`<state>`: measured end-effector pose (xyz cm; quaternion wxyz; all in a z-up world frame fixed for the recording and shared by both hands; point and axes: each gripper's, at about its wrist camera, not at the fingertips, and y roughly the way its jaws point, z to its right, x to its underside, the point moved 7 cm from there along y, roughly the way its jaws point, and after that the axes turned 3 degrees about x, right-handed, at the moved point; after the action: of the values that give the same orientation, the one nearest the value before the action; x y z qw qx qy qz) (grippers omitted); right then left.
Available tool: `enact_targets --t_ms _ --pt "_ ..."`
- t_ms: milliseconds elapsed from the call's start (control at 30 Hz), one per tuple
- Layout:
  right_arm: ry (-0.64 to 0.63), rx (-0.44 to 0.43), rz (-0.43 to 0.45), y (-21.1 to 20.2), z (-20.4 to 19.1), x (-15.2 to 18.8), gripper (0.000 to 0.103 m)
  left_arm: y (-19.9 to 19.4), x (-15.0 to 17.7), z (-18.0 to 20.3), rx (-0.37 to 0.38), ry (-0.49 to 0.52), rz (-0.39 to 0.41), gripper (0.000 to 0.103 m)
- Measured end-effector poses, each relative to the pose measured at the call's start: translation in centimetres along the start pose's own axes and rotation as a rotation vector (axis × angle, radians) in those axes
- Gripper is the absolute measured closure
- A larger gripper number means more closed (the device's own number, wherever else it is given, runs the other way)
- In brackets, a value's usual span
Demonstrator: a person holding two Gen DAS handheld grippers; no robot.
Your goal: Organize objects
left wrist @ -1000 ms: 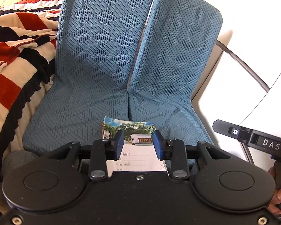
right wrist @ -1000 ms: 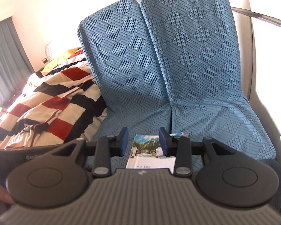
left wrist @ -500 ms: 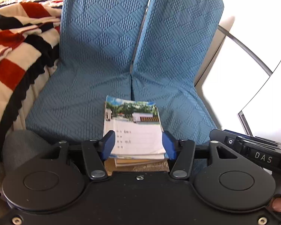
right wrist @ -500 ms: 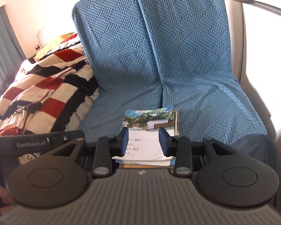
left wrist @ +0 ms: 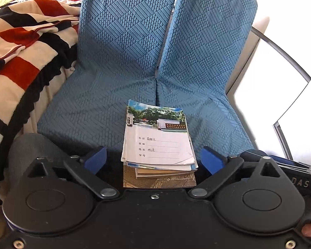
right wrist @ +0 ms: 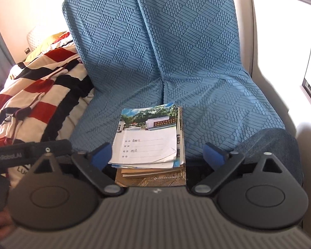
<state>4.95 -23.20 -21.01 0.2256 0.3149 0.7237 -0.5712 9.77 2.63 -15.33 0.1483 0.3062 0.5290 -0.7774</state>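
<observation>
- My left gripper (left wrist: 153, 159): jaws opening, now spread wide. The stack of notebooks (left wrist: 158, 143) lies between the blue pads (left wrist: 96, 159), not touched on either side.
- My right gripper (right wrist: 158, 155): same, jaws opening and wide apart, pads clear of the stack.
- Stack lies flat on the seat of the blue-covered chair (left wrist: 105, 108), near the front edge, on the seam between the two cover panels.
- Top notebook has a photo of a building over a white form with handwriting; brown covers below, edges slightly staggered.
- Striped blanket (left wrist: 24, 47) bunched just left of the chair.
</observation>
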Motion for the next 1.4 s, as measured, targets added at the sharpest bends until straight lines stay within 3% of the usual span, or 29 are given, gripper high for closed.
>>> enact_targets --t_ms 1400 --pt "-0.009 0.001 -0.006 0.17 -0.27 0.26 0.000 0.46 0.25 0.38 -0.015 0.007 -0.033 0.000"
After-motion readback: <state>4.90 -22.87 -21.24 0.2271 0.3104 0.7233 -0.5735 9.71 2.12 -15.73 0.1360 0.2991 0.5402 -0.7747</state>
